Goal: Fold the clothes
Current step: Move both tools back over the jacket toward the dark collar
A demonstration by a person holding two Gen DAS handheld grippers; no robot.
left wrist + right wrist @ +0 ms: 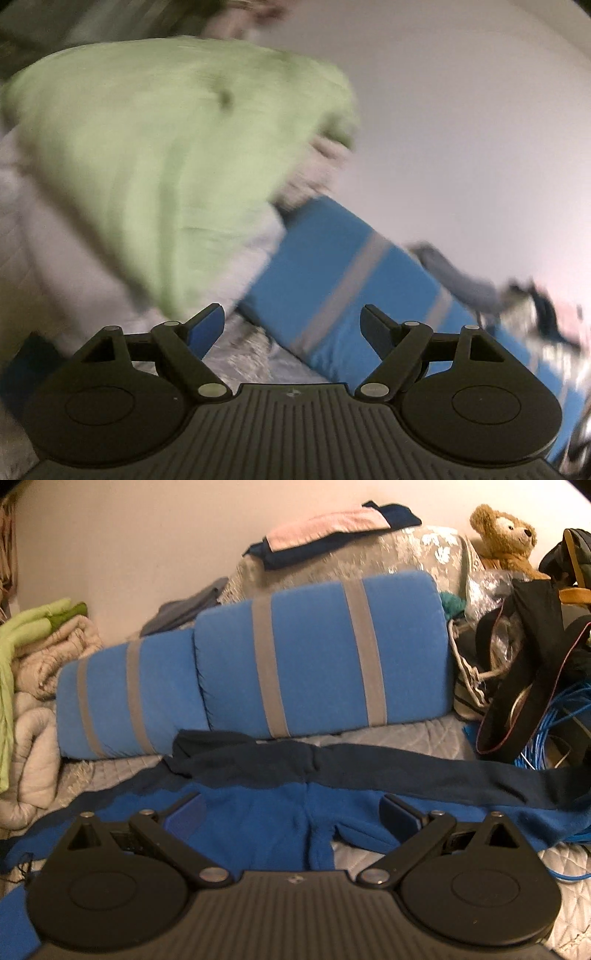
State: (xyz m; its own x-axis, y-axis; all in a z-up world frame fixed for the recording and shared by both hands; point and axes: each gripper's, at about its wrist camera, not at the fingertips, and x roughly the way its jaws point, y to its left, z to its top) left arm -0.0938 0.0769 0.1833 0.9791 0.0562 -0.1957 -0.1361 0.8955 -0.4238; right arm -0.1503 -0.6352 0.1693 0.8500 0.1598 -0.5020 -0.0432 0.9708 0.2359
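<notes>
A blue fleece garment (258,812) with a dark navy band (369,768) lies spread on the grey quilted bed, right in front of my right gripper (291,808). That gripper is open and empty, its fingers just above the fleece. My left gripper (291,321) is open and empty, pointing at a light green cloth (166,147) that is blurred by motion. The green cloth also shows at the left edge of the right wrist view (22,635).
Two blue pillows with grey stripes (314,657) lean against the wall behind the garment and show in the left wrist view (332,277). Folded pink and navy clothes (325,531) lie on a silver cushion. A teddy bear (506,535), bags and blue cables (546,720) crowd the right. Beige bedding (40,672) piles left.
</notes>
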